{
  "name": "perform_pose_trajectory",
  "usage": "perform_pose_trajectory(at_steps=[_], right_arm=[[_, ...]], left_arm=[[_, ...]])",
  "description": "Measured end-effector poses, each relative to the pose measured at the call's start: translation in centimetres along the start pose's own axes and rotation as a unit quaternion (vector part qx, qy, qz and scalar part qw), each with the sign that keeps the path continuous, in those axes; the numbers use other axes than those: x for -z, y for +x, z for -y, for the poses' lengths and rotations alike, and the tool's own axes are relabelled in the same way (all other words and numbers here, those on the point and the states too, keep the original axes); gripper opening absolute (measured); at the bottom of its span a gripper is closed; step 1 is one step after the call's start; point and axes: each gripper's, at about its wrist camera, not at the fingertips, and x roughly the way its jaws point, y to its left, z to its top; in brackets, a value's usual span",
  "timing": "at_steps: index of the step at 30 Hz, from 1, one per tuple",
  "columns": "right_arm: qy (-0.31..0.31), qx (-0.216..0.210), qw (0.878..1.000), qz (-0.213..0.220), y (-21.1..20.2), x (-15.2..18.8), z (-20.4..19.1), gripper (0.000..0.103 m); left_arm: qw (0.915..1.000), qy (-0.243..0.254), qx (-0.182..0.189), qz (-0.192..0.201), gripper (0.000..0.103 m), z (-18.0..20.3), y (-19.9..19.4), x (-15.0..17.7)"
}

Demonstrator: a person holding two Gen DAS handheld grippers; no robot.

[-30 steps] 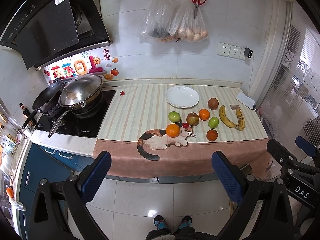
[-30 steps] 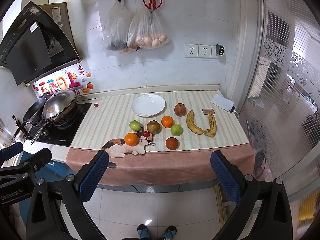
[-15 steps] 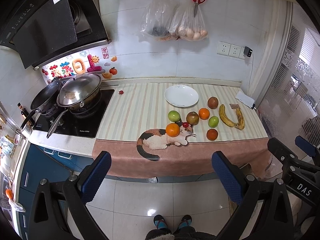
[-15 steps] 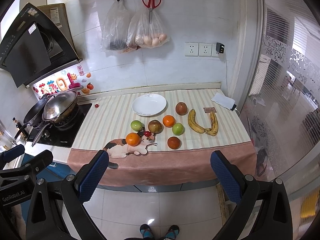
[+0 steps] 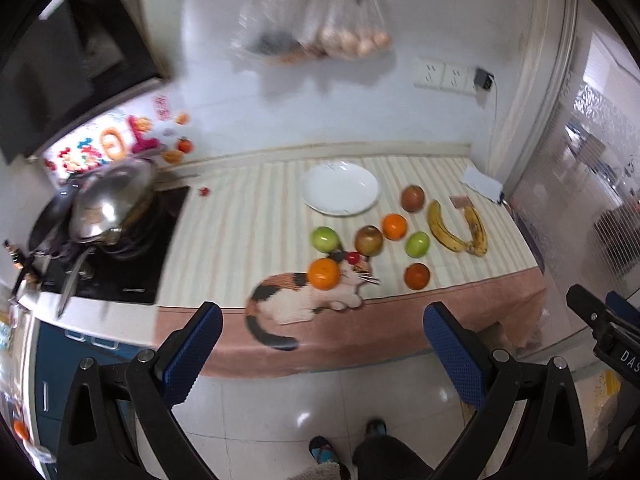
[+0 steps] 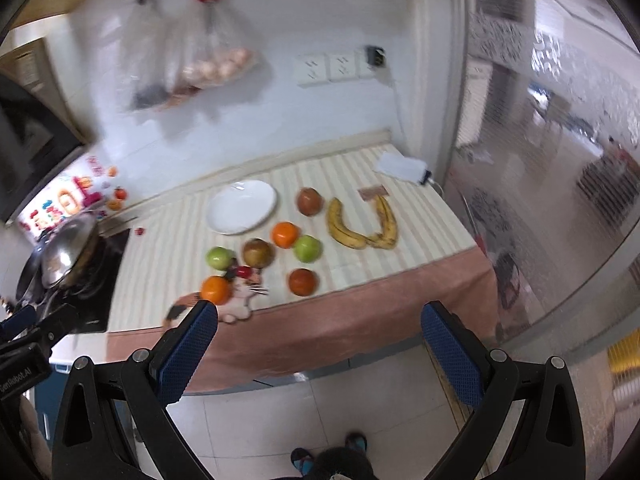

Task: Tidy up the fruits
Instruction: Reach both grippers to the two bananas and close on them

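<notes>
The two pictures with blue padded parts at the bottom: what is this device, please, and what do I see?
These are two hand-held grippers; a person carries one in each hand, and each has a wide-angle camera looking forward. The left wrist view shows the left gripper, the right wrist view the right gripper. The blue pads are their jaws, wide open, holding nothing. Ahead is a kitchen counter with a striped cloth. On it lie a white plate, empty, two bananas, two green apples, oranges and other round fruits. A stove with pans stands on the left.
</notes>
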Motion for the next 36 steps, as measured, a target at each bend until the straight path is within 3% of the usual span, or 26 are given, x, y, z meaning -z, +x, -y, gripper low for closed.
perform_pose_trajectory(at_steps=[6, 11, 15, 18, 21, 25, 30, 36], right_arm=[[0.038, 0.011, 0.999, -0.035, 8.2, -3.5, 5.3, 0.103], [0.07, 0.003, 0.995, -0.076, 18.4, -8.2, 11.0, 0.103], [0.081, -0.007, 0.99, -0.112, 26.2, -11.9, 14.5, 0.102], [0.087, -0.005, 0.986, -0.143, 31.9, -14.1, 16.8, 0.101], [0.089, -0.014, 0.98, -0.178, 37.3, -15.2, 18.1, 0.097], [0.089, -0.025, 0.97, -0.225, 43.6, -15.6, 19.3, 0.085], [0.092, -0.04, 0.959, -0.266, 48.4, -14.7, 19.3, 0.074], [0.075, -0.055, 0.952, -0.292, 51.2, -13.4, 17.9, 0.065]], left_arm=[[0.9969, 0.01, 0.046, -0.063, 0.103, 4.7, 7.4, -4.0], [0.9922, 0.03, 0.048, -0.111, 0.1, 10.5, 15.4, -9.0], [0.9846, 0.035, 0.046, -0.165, 0.095, 15.5, 23.4, -13.1], [0.9758, 0.038, 0.05, -0.209, 0.081, 18.9, 29.3, -15.3], [0.967, 0.042, 0.048, -0.247, 0.071, 21.3, 33.6, -16.2], [0.9563, 0.059, 0.037, -0.284, 0.071, 24.7, 38.4, -16.6], [0.9395, 0.084, 0.019, -0.331, 0.07, 27.4, 43.5, -16.1], [0.9261, 0.125, -0.016, -0.356, 0.07, 28.9, 46.4, -14.7]])
